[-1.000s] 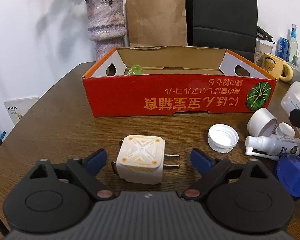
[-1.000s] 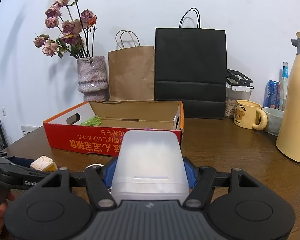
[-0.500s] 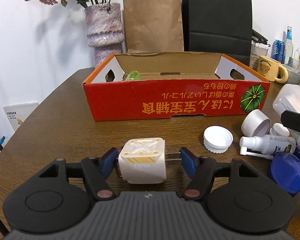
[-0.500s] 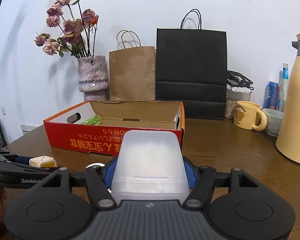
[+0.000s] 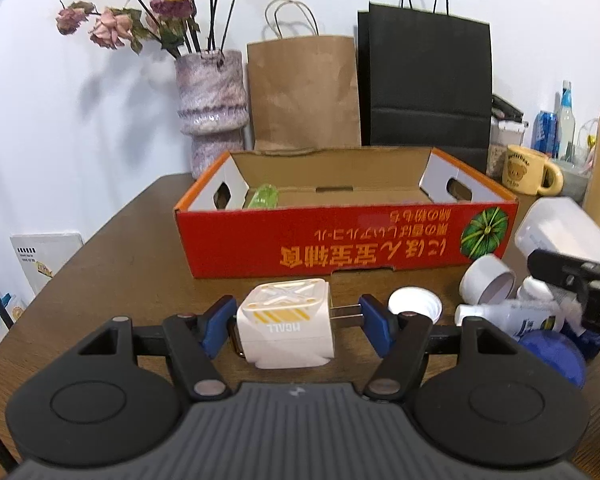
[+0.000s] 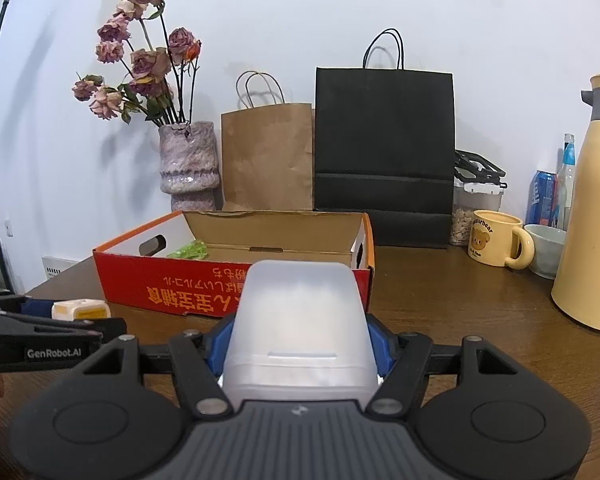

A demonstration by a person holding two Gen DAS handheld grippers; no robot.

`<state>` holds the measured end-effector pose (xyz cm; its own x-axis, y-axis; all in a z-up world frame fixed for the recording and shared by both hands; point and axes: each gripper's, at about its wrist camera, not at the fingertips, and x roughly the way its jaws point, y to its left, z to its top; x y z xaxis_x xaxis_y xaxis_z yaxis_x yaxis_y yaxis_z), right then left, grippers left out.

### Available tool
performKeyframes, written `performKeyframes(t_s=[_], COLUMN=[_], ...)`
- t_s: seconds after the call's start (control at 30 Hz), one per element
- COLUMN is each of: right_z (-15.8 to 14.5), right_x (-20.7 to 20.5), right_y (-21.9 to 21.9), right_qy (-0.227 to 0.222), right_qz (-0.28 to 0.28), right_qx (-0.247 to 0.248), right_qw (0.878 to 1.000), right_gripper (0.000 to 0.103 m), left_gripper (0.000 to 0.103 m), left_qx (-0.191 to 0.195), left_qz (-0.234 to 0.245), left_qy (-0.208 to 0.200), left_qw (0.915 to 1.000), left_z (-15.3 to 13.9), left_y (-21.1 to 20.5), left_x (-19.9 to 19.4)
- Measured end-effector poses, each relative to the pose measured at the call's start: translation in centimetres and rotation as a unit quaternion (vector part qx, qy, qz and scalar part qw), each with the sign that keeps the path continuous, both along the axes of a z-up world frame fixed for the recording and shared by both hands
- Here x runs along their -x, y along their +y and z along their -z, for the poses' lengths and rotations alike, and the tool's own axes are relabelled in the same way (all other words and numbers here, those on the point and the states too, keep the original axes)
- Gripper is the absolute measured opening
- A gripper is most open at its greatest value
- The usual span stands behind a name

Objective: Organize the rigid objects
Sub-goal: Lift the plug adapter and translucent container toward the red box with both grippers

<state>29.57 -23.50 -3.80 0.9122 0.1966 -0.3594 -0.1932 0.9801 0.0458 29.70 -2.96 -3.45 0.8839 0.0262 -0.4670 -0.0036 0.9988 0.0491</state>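
Two grippers are showing, each gripping one item. Left gripper [image 5: 298, 322]: jaws are standing about half spread and pinching a white charger [image 5: 286, 328], one blue pad on its back, the other on the tips of its two metal prongs; the charger is sitting just in front of the box, seemingly a little clear of the worktop [image 5: 112, 256]. Its face is reading "NGALL", upside down, above yellow stripes. Right gripper [image 6: 300, 350]: jaws are standing partly spread and clamping a frosted tub [image 6: 298, 332] by its sides, above the worktop and before the box's right end.

Containers: a red box [image 5: 340, 240] is lying open, holding a green item [image 5: 264, 197] at its left end; Japanese lettering is running upside down along its front, beside a green pumpkin picture. Brown bag [image 5: 304, 92] and black bag [image 5: 428, 84] are standing behind it, a vase [image 5: 212, 108] of dried roses to their left.

Loose items right of the charger: white cap [image 5: 416, 306], a small white cup [image 5: 487, 285] on its side, spray bottle [image 5: 508, 314], blue lid [image 5: 554, 354].

Other writing: "GenRobot.AI" is showing on the left gripper's side in the right wrist view. The mug [image 6: 498, 238] is carrying a bear picture.
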Motion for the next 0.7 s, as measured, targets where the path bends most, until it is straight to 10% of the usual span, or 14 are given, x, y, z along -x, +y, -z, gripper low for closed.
performKeyframes(t_s=[0.7], right_z=[-2.2], right_x=[-0.4], right_y=[1.8], right_qy=[-0.019], right_qz=[-0.012], right_qx=[-0.008], right_qw=[1.000], right_gripper=[0.065], left_gripper=[0.069], left_qx=[0.007], left_qz=[-0.006], left_qy=[-0.054], left_qw=[0.9985], left_z=[-4.3], left_y=[-1.2], left_x=[0.9])
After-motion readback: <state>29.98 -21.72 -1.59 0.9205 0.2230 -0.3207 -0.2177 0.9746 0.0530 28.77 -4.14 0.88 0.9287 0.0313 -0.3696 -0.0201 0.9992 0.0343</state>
